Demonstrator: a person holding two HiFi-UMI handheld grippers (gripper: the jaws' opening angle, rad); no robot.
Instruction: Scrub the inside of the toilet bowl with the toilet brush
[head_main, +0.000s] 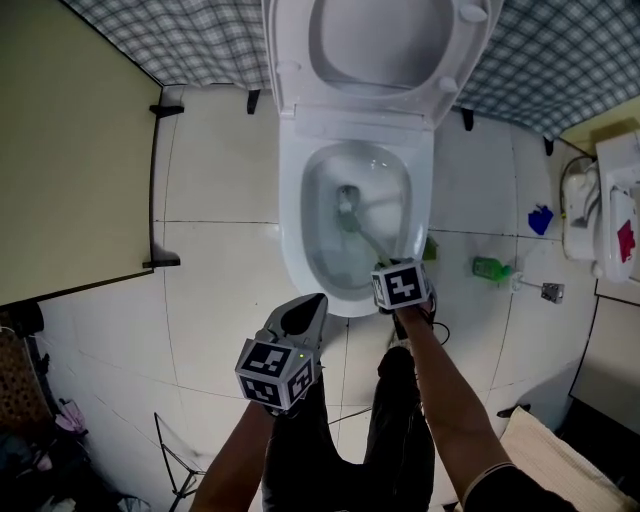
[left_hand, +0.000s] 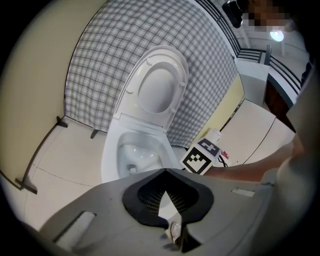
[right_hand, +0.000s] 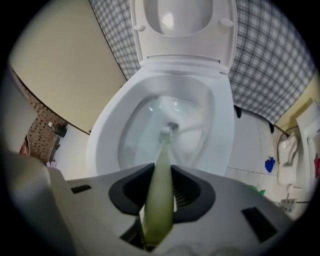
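The white toilet (head_main: 293, 205) stands with its lid (head_main: 380, 45) up, the bowl facing me. A toilet brush with a pale green handle (right_hand: 159, 192) reaches down into the bowl. Its small head (right_hand: 165, 133) sits at the drain in the bottom, and in the head view the brush head (head_main: 348, 207) lies in the water. My right gripper (right_hand: 162, 172) is shut on the handle, above the bowl's front rim (head_main: 393, 270). My left gripper (head_main: 308, 305) hangs short of the rim, to the left, shut with nothing in it (left_hand: 166, 172); the toilet (left_hand: 112, 150) is ahead of it.
A beige partition (head_main: 70, 150) closes off the left and a checked wall runs behind the toilet. On the tiled floor to the right lie a green item (head_main: 491, 268) and a blue one (head_main: 540, 220), beside a white fixture (head_main: 610, 210). My legs (head_main: 400, 430) stand before the bowl.
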